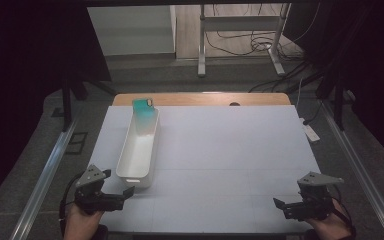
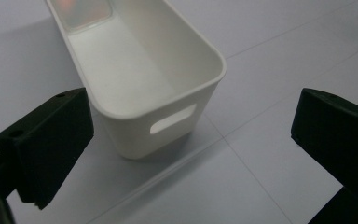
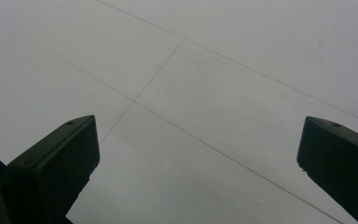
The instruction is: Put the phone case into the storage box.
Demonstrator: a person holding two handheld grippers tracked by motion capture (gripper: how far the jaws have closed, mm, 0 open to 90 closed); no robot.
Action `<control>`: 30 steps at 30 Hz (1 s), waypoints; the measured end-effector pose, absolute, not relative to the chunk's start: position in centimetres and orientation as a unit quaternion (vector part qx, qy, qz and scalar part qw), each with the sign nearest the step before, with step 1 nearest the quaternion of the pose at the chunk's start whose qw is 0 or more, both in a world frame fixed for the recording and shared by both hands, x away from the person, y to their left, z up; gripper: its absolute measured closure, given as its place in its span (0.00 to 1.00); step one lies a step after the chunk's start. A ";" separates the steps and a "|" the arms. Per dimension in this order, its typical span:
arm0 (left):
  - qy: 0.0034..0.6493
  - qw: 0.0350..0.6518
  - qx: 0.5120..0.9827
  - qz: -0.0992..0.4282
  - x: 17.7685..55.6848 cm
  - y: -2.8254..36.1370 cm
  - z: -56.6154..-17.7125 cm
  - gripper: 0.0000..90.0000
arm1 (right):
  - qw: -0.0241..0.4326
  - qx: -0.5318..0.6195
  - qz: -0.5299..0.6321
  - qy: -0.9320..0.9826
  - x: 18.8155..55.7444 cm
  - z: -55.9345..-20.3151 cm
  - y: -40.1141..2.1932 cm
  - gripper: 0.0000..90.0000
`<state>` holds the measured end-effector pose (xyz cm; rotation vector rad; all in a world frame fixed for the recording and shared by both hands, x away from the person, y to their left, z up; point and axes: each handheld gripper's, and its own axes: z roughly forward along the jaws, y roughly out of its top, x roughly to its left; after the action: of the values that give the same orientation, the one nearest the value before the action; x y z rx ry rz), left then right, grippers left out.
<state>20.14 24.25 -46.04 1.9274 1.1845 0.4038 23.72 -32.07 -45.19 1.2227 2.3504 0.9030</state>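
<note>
A long white bin lies lengthwise on the left part of the pale table sheet. A teal phone-like object leans in the bin's far end. My left gripper hovers just short of the bin's near end, open and holding nothing. In the left gripper view the bin's near wall with its handle slot sits between the spread jaws of the left gripper. My right gripper rests open at the table's front right. In the right gripper view, bare sheet lies between the jaws of the right gripper.
A wooden table edge shows beyond the sheet. Metal rails run along both sides of the table. A metal stand and cables sit on the floor behind. A white power strip lies off the sheet's right edge.
</note>
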 end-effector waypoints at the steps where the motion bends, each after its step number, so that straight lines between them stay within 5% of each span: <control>1: 0.472 0.409 0.765 0.159 20.0 24.3 -46.1 0.00 | 0.170 0.430 0.318 0.827 23.7 -45.2 -32.1 0.00; 30: 0.492 0.368 0.771 0.169 18.5 25.0 -46.8 0.00 | 0.172 0.431 0.316 0.827 23.7 -45.2 -32.0 0.00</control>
<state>18.50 24.95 -46.75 1.9790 1.2648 0.4334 23.71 -32.01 -45.21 1.2237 2.3476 0.8970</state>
